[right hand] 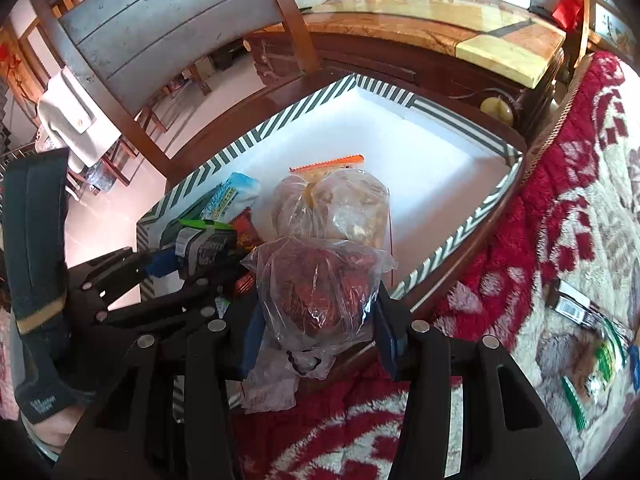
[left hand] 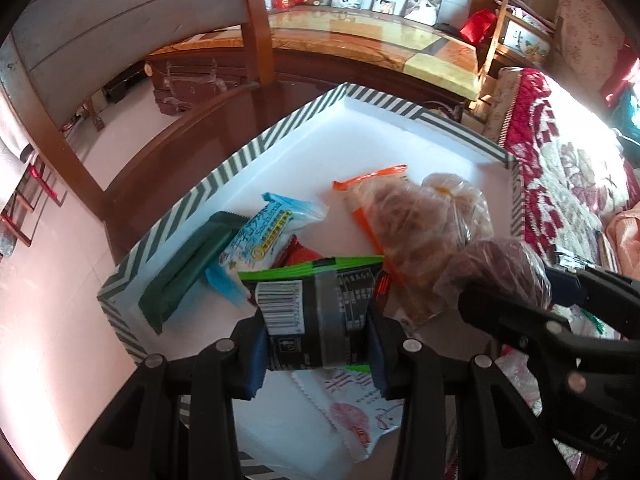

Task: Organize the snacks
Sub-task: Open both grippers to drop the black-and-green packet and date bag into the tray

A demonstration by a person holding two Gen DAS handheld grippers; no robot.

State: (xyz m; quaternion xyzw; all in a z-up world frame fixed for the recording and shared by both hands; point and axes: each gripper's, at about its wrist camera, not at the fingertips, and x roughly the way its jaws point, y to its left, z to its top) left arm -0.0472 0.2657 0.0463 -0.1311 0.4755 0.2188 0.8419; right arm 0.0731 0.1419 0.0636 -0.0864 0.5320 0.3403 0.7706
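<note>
My left gripper (left hand: 316,356) is shut on a black and green snack packet (left hand: 316,312) with a barcode, held over the near end of the white box with a grey-striped rim (left hand: 248,156). My right gripper (right hand: 318,336) is shut on a clear bag of dark red snack (right hand: 320,288), at the box's near right edge (right hand: 440,256). In the box lie a dark green bar (left hand: 188,268), a blue and white packet (left hand: 264,236), a red packet (left hand: 300,254), an orange-edged bag of brown snacks (left hand: 404,224) and a white and pink packet (left hand: 352,404). The right gripper shows in the left wrist view (left hand: 532,312).
The box sits on a brown wooden stool edge (right hand: 472,240). A red and cream floral blanket (right hand: 560,200) lies to the right with loose green and black packets (right hand: 592,344) on it. A wooden chair (left hand: 256,32) and a glass-topped counter (left hand: 360,36) stand beyond.
</note>
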